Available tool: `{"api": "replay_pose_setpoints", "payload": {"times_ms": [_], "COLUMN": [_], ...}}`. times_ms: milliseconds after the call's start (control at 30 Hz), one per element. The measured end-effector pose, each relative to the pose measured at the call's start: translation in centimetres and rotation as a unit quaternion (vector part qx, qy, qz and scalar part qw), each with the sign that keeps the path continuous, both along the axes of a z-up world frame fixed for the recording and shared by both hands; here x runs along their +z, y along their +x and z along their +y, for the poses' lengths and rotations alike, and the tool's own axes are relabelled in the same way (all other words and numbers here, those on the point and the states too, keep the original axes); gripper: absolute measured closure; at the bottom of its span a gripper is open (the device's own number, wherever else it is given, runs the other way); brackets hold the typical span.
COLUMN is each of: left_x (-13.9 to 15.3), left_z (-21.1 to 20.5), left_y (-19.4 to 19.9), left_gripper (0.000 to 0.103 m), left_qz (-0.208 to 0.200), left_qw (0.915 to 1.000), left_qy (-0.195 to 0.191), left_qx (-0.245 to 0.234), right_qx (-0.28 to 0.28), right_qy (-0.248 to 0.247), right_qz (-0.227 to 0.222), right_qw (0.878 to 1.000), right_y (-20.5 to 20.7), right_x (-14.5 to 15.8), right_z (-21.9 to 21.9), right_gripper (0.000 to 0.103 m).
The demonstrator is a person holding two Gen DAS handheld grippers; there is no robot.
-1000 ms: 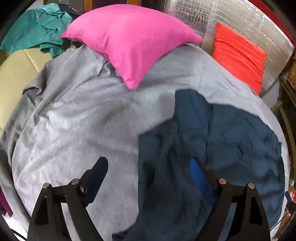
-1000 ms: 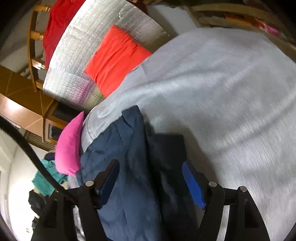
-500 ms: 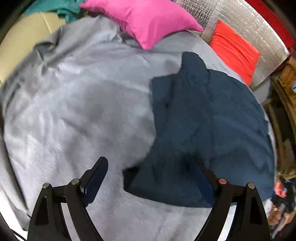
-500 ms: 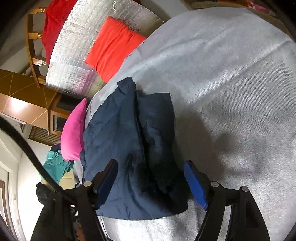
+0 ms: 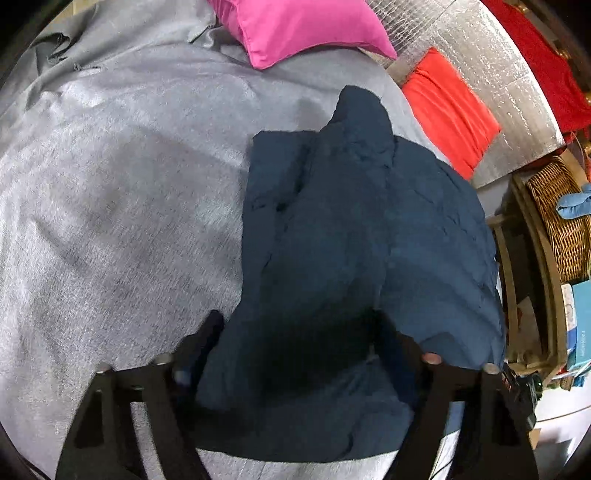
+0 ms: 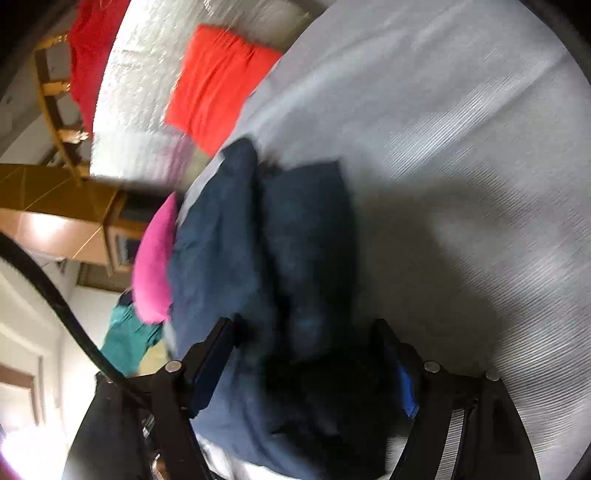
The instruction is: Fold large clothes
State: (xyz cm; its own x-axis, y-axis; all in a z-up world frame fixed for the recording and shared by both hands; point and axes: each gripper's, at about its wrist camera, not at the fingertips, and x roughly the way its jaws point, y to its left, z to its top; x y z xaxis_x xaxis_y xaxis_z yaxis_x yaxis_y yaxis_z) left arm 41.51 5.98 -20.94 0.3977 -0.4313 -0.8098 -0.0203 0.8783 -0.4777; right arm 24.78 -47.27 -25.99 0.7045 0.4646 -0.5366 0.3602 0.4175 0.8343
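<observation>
Nearest you, your left gripper (image 5: 295,343) straddles the near edge of the navy garment (image 5: 351,229); its jaws are closing with cloth bunched between them, though whether the pads already press on it you cannot tell from this view. Your right gripper (image 6: 306,354) stands over the same near edge, its jaws spread and opening, dark cloth between them but no pinch visible through the blur. The garment lies partly folded on the grey bedspread (image 5: 110,184), toward the bed's right edge. You seem to be taking up the near hem for another fold. Next, secure both corners before lifting, then carry them toward the far end, where the pink pillow (image 5: 295,26) lies.
</observation>
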Motion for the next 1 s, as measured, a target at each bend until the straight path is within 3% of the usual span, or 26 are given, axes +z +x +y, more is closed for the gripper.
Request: {"api": "replay_pose_setpoints", "payload": {"times_ms": [100,167,267,367,433,500,567,633,733,900,1000], "left_x": [0.6,0.8,1.6,2.5,2.1,0.9,0.1,0.2,1.9,4.8,5.9], "left_z": [-0.7,-0.8,-0.7,-1.0,-0.9,-0.4,-0.3,-0.2,-0.5,-0.2,0.5], "left_y": [0.1,0.1,0.2,0.2,0.6,1.0,1.3,1.1,-0.4,-4.3,-5.9], "left_gripper": [0.047,0.055,0.065,0.066,0.065,0.057,0.045,0.044,0.043,0.041,0.035], "left_qz": [-0.009,-0.011,-0.024,-0.046,-0.039,-0.013,0.007,0.011,-0.014,-0.076,-0.108], "left_qw": [0.9999,0.9999,0.9997,0.9989,0.9992,0.9999,0.9999,0.9998,0.9990,0.9913,0.9864], "left_qy": [0.005,0.004,0.002,0.011,0.008,0.005,0.006,0.004,0.039,0.099,0.116], "left_qx": [0.002,0.004,0.000,-0.007,-0.005,0.001,0.009,0.019,0.018,0.041,0.046], "right_qx": [0.015,0.022,0.010,-0.002,-0.002,0.001,-0.002,-0.002,-0.014,-0.062,-0.076], "right_qy": [-0.044,-0.073,-0.103,-0.125,-0.125,-0.103,-0.097,-0.111,-0.102,-0.080,-0.067], "right_qz": [0.000,0.001,-0.016,-0.051,-0.037,0.007,0.008,0.004,0.004,-0.003,-0.016], "right_qw": [0.999,0.997,0.994,0.991,0.992,0.995,0.995,0.994,0.995,0.995,0.995], "right_y": [0.7,1.0,0.7,0.1,0.3,0.7,0.4,-0.4,-1.8,-5.2,-7.3], "right_x": [0.7,1.3,3.1,4.8,4.0,1.6,1.5,2.5,3.1,3.8,4.3], "right_z": [1.8,2.8,3.3,3.7,3.5,3.2,3.1,3.3,3.1,2.0,1.9], "right_gripper": [0.025,0.041,0.055,0.056,0.056,0.049,0.045,0.042,0.033,0.030,0.029]}}
